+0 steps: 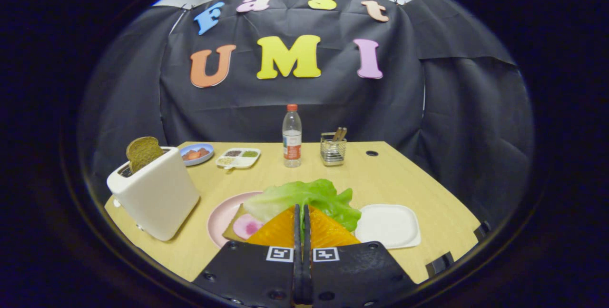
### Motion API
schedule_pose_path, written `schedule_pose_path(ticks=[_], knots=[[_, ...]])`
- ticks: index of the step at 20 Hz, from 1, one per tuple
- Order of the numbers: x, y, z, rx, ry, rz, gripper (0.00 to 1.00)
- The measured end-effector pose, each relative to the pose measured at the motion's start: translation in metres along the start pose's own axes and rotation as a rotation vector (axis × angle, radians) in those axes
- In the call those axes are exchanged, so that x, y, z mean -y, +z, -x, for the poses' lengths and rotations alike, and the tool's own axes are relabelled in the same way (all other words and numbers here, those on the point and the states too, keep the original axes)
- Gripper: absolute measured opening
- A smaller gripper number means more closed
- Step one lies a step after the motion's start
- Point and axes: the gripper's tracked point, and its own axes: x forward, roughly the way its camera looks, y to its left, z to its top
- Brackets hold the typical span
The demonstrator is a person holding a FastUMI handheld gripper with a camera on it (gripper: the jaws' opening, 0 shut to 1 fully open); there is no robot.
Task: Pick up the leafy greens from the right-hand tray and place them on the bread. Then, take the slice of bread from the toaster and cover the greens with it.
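Observation:
My gripper (302, 210) is shut on the leafy greens (309, 197), pinching the pale green leaf at its near edge. The leaf hangs over the pink plate (221, 217), which holds a slice of bread (232, 230) with a round pink slice (247, 226) on top. The leaf and my fingers hide most of that bread. Just right of the fingers lies the white right-hand tray (387, 224), bare. To the left stands a cream toaster (154, 196) with a brown slice of bread (142, 152) sticking up from its slot.
At the back of the wooden table (428, 193) stand a water bottle (292, 135), a wire holder (333, 150) with sticks, a divided condiment tray (238, 158) and a blue dish (196, 153) of food. The table's right edge runs close behind the white tray.

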Motion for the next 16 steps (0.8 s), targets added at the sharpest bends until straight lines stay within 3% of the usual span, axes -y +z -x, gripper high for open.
schedule_pose_path(ticks=[5,9,14,15,16], knots=[[-0.054,-0.037,-0.038,-0.084,0.056,0.037,0.00],[-0.068,-0.072,-0.064,-0.191,0.069,0.017,0.01],[-0.071,-0.086,-0.075,-0.250,0.078,-0.016,0.01],[-0.071,-0.085,-0.074,-0.248,0.082,-0.012,0.11],[-0.070,-0.085,-0.075,-0.250,0.076,-0.009,0.15]])
